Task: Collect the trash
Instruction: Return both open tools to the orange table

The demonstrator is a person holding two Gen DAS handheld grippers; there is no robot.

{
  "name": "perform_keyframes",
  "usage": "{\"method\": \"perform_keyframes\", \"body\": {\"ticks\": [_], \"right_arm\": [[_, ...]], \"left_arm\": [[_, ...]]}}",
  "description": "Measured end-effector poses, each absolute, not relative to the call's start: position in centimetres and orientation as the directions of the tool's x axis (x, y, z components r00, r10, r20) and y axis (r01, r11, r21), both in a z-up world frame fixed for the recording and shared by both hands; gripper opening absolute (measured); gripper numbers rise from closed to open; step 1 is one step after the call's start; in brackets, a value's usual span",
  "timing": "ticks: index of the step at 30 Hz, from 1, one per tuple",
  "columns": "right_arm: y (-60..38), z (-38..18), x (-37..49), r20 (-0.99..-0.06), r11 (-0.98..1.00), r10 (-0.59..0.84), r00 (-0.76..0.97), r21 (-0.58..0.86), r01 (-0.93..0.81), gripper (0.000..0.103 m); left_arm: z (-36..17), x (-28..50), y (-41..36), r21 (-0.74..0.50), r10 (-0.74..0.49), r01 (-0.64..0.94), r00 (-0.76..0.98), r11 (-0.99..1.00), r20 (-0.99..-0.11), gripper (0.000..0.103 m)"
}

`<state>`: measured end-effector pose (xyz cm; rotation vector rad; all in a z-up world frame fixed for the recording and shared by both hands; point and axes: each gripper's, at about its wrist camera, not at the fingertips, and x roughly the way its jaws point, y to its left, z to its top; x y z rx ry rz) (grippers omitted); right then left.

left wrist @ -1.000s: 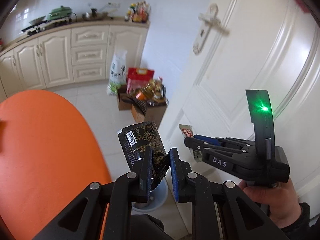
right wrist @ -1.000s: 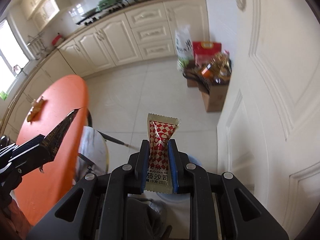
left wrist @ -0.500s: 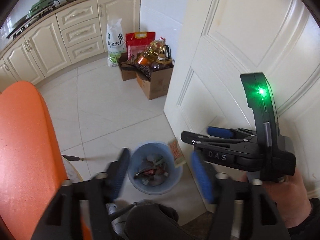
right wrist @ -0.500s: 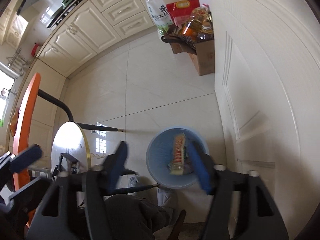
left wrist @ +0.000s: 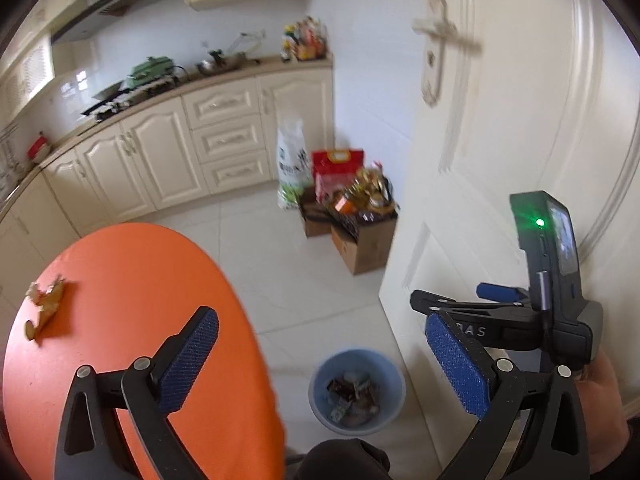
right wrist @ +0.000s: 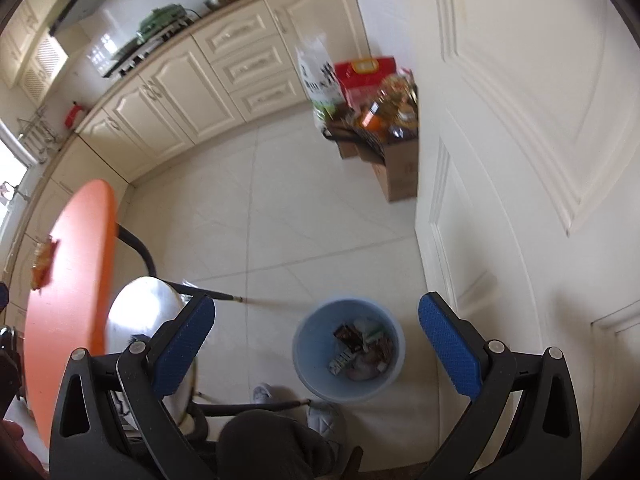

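Trash is gone from both pairs of fingers: the left gripper (left wrist: 320, 356) and the right gripper (right wrist: 316, 344) have just been opening and now stand spread wide with nothing between their blue pads, where a second ago the left pinched a dark wrapper and the right a red-checked sachet; below and between the right fingers the blue bin (right wrist: 347, 354) sits on the white tiled floor, holding a heap of wrappers, so by my reading both pieces were dropped in; the left view shows the same bin (left wrist: 357, 390) low between its fingers; out to the left of the left fingers the orange counter (left wrist: 132, 304) carries one more crumpled scrap (left wrist: 45, 306) near its far edge, also visible in the right view (right wrist: 43, 263); that piece looks like the next pickup, so the task is not finished; further off, cardboard boxes (left wrist: 362, 236) stand by the white door (left wrist: 520, 120).
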<state>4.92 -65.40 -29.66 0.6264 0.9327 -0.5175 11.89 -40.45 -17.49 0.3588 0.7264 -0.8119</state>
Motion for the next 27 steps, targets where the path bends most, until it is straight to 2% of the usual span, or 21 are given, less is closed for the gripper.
{"method": "perform_keyframes", "body": {"ticks": [6,13,20,27], "right_arm": [[-60.6,-22.5,7.7,-0.768,0.794,-0.144,0.624,0.286,0.536,0.103],[-52.0,-17.0,12.3,-0.698,0.889,-0.072,0.713,0.279,0.362,0.103],[-44.5,-15.1,17.4,-0.679,0.943,0.022,0.734,0.257,0.210,0.103],[-38.3,-15.2,22.7,-0.680,0.965,0.101,0.727,0.245,0.095,0.103]], "left_arm": [[-13.9,10.3,-30.5,-0.007,-0.508,0.650,0.587,0.759,-0.631,0.102],[-12.4,8.0,-19.5,-0.039,-0.419,0.497,0.685,0.867,-0.597,0.102],[-11.7,6.2,-11.1,-0.075,-0.320,0.343,0.745,0.936,-0.585,0.102],[-12.3,6.4,-7.7,-0.066,-0.217,0.223,0.767,0.973,-0.604,0.102]]}}
